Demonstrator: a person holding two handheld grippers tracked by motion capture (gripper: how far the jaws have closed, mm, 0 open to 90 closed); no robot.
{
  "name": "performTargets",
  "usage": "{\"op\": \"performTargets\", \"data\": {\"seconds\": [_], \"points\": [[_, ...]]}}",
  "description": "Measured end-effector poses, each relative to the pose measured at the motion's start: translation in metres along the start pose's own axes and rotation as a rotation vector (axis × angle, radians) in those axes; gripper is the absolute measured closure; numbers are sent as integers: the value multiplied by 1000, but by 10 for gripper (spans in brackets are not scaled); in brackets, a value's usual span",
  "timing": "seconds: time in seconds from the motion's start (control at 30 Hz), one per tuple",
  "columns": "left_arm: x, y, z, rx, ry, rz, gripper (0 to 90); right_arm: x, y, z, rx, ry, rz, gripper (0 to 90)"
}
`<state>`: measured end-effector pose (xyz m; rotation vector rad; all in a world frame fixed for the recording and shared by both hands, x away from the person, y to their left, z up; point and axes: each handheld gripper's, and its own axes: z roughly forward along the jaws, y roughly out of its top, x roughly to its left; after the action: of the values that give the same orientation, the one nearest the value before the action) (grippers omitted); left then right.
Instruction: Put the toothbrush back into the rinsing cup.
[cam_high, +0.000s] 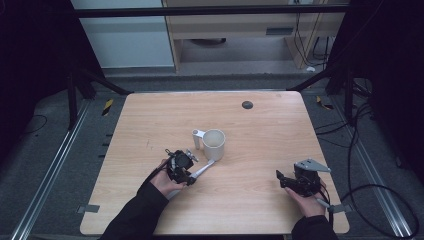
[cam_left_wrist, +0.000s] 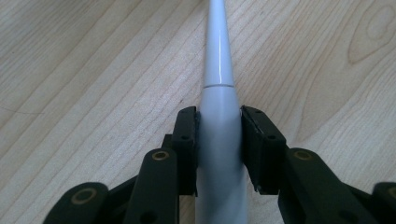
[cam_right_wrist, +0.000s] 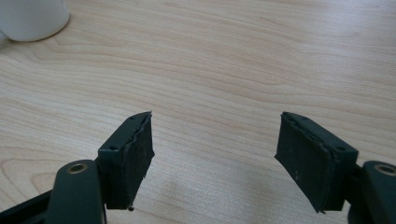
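The left gripper (cam_left_wrist: 218, 135) has its fingers (cam_left_wrist: 184, 140) clamped on the thick end of a white wand (cam_left_wrist: 218, 84), which lies on the worktop (cam_high: 260, 150) just below the mug (cam_high: 214, 144), its tip toward the mug. The right gripper (cam_right_wrist: 215, 154), well right of the mug, holds its fingers (cam_right_wrist: 130, 154) wide over bare wood.

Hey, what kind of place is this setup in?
Probably a lab or recording workspace: a bare wooden table on carpet, metal floor rails beside it, loose cables and dark curtains around.
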<state>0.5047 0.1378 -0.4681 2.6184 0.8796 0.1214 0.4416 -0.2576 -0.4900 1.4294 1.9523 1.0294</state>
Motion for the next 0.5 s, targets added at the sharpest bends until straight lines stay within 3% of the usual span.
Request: {"op": "performTargets", "data": {"seconds": [0.13, 0.5], "points": [[2, -2, -5, -3, 0, -5, 672, 0, 0, 0, 1, 0, 1, 271], [4, -10, -38, -111, 16, -31, 674, -1, 0, -1, -2, -5, 1, 271]]}}
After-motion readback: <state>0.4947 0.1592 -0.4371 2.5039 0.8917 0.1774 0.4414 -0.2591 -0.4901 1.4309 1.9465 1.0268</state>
